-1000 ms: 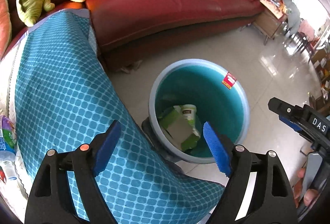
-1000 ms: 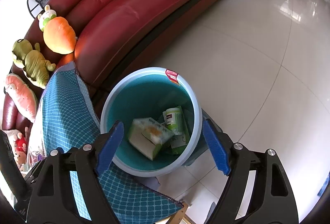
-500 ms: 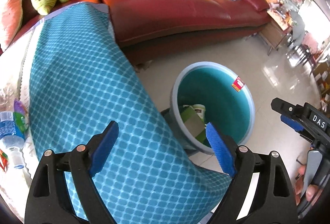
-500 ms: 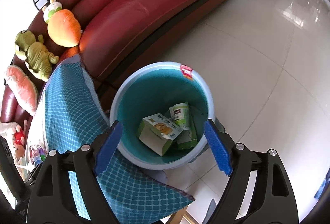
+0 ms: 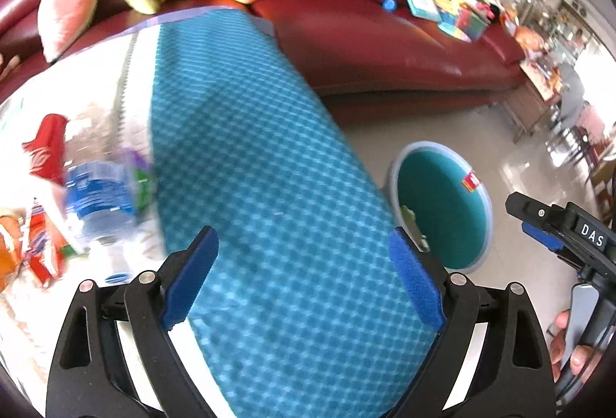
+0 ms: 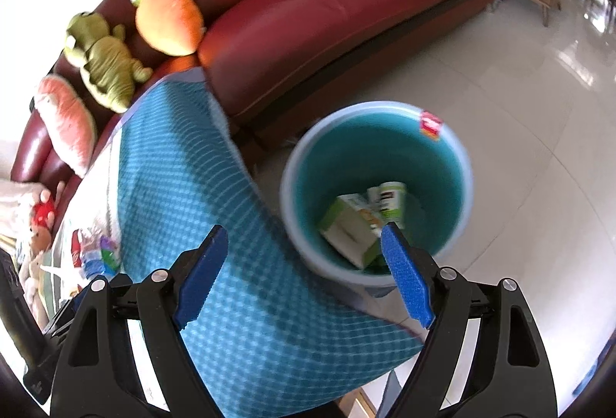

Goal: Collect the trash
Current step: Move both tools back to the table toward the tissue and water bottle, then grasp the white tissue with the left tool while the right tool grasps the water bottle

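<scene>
On the table's left edge lay blurred trash: a red wrapper (image 5: 48, 152) and a blue-labelled plastic bottle (image 5: 98, 196), print unreadable. The left gripper (image 5: 304, 277) hung empty over the teal checked cloth (image 5: 269, 187), jaws opening. Right of it stood the teal bin (image 6: 379, 194) holding a green-white carton (image 6: 348, 229). The right gripper (image 6: 304, 273), marked "DAS", was spread wide, empty.

bin (image 5: 442, 210) — near wall hidden behind blue cloth (image 5: 269, 187) | wrappers and bottle (image 5: 96, 198) smeared, labels unreadable | person's hand (image 5: 569, 341) cut by frame edge
</scene>
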Motion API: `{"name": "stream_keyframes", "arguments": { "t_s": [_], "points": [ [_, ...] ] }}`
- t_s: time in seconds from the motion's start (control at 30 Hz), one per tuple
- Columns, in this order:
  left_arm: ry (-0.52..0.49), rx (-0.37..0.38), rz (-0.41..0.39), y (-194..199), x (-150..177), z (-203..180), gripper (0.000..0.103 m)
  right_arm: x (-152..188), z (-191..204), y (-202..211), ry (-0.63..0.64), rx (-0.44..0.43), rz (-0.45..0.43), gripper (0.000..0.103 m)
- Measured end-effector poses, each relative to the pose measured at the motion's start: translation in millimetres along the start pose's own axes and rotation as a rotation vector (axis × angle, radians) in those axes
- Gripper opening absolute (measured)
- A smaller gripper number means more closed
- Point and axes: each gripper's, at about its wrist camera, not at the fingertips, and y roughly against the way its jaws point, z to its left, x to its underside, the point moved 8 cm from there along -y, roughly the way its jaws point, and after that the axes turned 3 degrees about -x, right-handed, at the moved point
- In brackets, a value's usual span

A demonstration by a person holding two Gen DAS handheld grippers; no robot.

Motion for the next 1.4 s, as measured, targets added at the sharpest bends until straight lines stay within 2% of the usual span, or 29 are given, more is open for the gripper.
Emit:
{"name": "stream_keyframes", "arguments": {
  "t_s": [0.5, 0.63, 0.73, 0.9, 1.03, 1.13, 1.2, 1.23, 1.3, 1.4],
  "points": [
    [0.221, -0.033, -0.074, 50, 11, 144, 0.092, 36, 130, -17, 0.208, -0.036, 0.077, 0.078],
    [0.327, -0.034, -0.08, 59, 12, 191, 0.092, 46, 167, -26, 0.27, -0.051, 0.103, 0.078],
    [0.461, -0.016, -0.087, 66, 4, 226, 0.092, 50, 190, -32, 0.297, -0.069, 0.114, 0.078],
    [0.515, -0.034, -0.108, 69, -16, 244, 0.092, 55, 210, -41, 0.313, -0.082, 0.13, 0.078],
    [0.528, -0.046, -0.068, 47, -33, 244, 0.092, 54, 209, -48, 0.308, -0.071, 0.148, 0.078],
    [0.532, -0.079, -0.055, 34, -28, 247, 0.092, 52, 212, -52, 0.305, -0.072, 0.159, 0.078],
    [0.524, -0.083, -0.057, 27, -25, 251, 0.066, 52, 220, -56, 0.323, -0.089, 0.171, 0.078],
    [0.516, -0.089, -0.044, 24, -23, 252, 0.037, 52, 227, -59, 0.333, -0.105, 0.179, 0.078],
    [0.507, -0.065, -0.015, 16, -17, 256, 0.012, 55, 240, -65, 0.346, -0.147, 0.205, 0.078],
    [0.481, -0.074, -0.005, 16, -3, 264, 0.007, 61, 268, -79, 0.369, -0.226, 0.256, 0.078]
  ]
}}
